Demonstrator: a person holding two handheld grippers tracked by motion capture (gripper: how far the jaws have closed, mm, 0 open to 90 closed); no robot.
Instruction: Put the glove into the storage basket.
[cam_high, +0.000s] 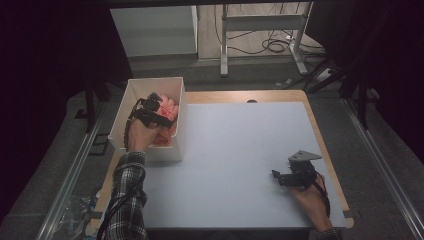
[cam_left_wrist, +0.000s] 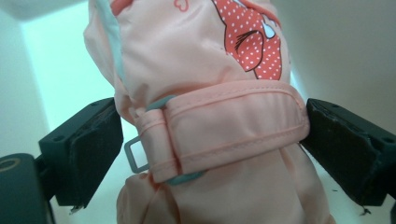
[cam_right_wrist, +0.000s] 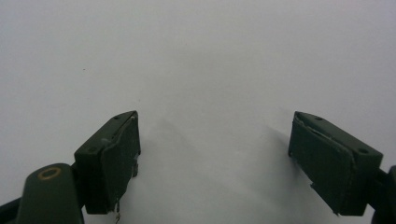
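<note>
Left claw (cam_left_wrist: 210, 144) straddles a pink glove (cam_left_wrist: 205, 93), grip unclear; right claw (cam_right_wrist: 215, 158) spread.

One white box (cam_high: 131, 95) stands on one table (cam_high: 240, 150). One pink glove (cam_left_wrist: 205, 93) lies inside. Two grippers are out

Peach-pink mitten (cam_left_wrist: 205, 70) with white-dotted coral patch, white box (cam_high: 131, 92), plaid sleeve (cam_high: 127, 195), black claw (cam_right_wrist: 212, 163)

You are holding the right gripper (cam_right_wrist: 215, 158) over a plain pale table surface (cam_right_wrist: 201, 60). Its two black jaws are standing wide apart, gripping nothing, casting soft shadows on the surface between them.
</note>
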